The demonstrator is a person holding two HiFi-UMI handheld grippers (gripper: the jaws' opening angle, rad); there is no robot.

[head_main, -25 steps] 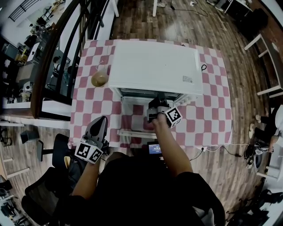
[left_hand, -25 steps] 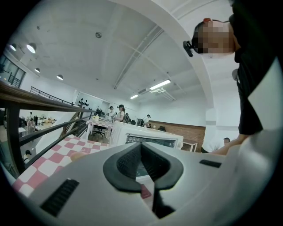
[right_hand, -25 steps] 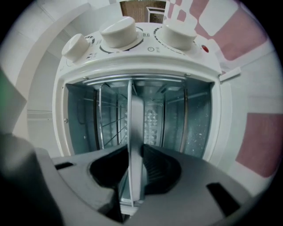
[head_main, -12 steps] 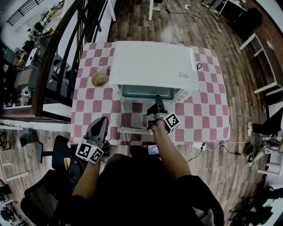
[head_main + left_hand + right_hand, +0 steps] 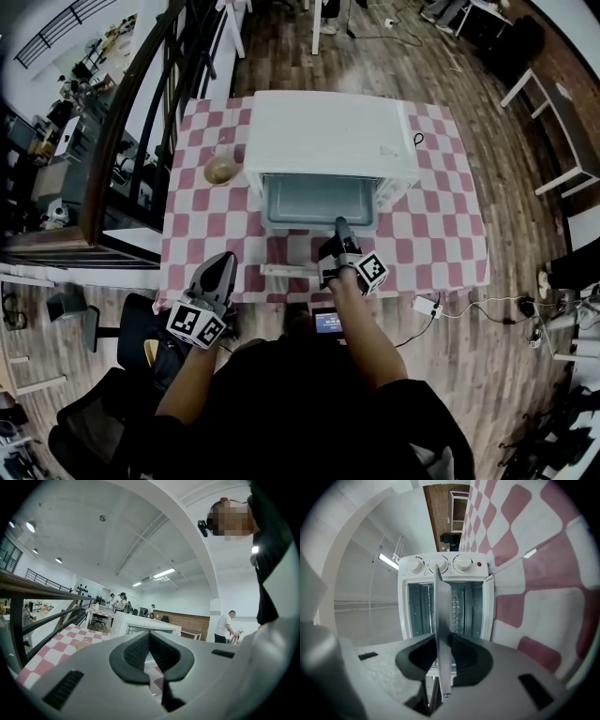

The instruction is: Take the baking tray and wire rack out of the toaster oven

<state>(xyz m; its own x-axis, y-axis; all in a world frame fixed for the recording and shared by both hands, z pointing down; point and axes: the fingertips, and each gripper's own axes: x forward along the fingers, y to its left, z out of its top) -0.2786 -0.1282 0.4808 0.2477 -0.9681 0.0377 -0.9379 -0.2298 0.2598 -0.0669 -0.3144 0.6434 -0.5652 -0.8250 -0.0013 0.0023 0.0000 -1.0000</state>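
The right tongs [image 5: 340, 228] pinch the baking tray [image 5: 314, 202] by one edge, the left tongs [image 5: 225, 260] are closed and empty, so the tray might tip and fall.

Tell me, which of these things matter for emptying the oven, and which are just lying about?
In the job: toaster oven, door open; baking tray, gripped by the right claw.
Lying about: tan bowl beside the oven; left claw, shut and empty.

Smooth white painted-metal toaster oven [image 5: 328, 131], dull grey sheet-metal baking tray [image 5: 314, 199], matt red-and-white checked tablecloth [image 5: 441, 225], glossy brown wood-plank floor [image 5: 281, 47], ribbed black rubbery pads [image 5: 136, 652] on matt grey plastic left gripper [image 5: 149, 644]
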